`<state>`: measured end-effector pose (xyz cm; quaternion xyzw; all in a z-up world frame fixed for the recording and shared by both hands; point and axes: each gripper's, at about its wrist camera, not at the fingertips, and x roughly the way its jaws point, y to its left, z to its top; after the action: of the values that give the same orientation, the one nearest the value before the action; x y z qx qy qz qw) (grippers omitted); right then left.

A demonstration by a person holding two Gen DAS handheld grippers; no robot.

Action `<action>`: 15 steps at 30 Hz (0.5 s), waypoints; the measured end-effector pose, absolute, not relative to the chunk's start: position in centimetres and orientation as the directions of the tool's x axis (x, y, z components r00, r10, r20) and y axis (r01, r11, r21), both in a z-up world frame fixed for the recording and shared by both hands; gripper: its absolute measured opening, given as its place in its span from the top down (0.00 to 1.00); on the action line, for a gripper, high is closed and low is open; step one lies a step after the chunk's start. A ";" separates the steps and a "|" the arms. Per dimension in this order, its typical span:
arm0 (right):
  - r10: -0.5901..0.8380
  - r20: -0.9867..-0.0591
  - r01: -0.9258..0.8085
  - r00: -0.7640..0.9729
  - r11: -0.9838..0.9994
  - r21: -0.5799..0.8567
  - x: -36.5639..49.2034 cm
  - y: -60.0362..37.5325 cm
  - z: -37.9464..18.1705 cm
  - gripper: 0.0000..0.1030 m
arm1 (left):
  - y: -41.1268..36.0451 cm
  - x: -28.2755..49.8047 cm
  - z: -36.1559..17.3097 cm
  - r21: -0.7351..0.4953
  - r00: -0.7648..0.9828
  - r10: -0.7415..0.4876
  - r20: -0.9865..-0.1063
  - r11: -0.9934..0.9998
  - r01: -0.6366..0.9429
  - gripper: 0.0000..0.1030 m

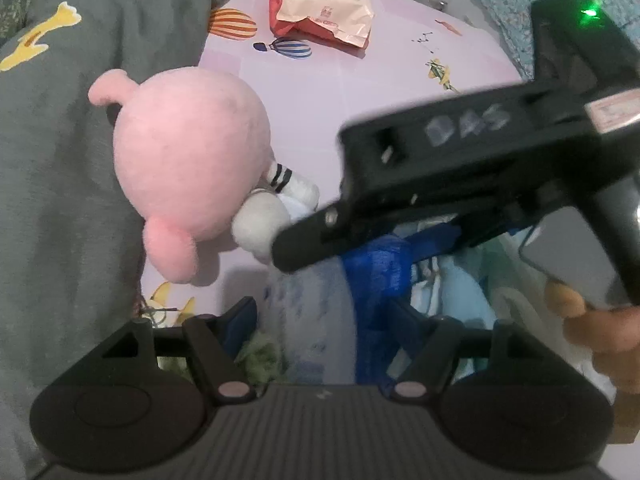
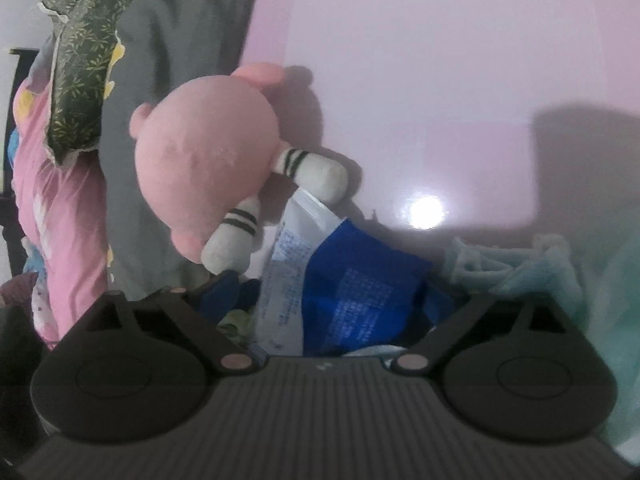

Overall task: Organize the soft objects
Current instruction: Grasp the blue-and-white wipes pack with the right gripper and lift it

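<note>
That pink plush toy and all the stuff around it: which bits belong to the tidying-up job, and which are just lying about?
Part of the job:
- pink plush toy, lying on the lilac sheet
- blue and white packet, between the right gripper's fingers
- pale blue soft cloth
- brown plush, partly seen

Just lying about:
- wet wipes pack
- grey blanket
- green patterned pillow

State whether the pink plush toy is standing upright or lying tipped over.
Tipped over. The pink plush toy lies on the pink sheet, its big head against the grey blanket, its striped white limbs sticking sideways.
</note>
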<state>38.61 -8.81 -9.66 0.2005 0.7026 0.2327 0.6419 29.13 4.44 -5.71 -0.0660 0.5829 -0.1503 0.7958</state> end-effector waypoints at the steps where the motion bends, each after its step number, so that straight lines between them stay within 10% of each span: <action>1: 0.605 -0.792 -0.009 -0.087 0.794 0.607 38.6 -9.0 -9.4 0.09 | 4.5 29.1 -5.6 -0.281 0.280 -0.318 -0.906 0.946 0.163 0.28; 15: 0.784 -0.621 0.020 -0.001 0.621 0.783 37.3 -10.8 -5.6 0.13 | 5.3 27.4 -3.8 -0.287 0.345 -0.331 -0.878 0.942 0.174 0.18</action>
<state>37.28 -10.84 -5.60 0.3140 0.6400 0.3013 0.6332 27.42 5.25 -3.79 -0.0710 0.5509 -0.1547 0.8170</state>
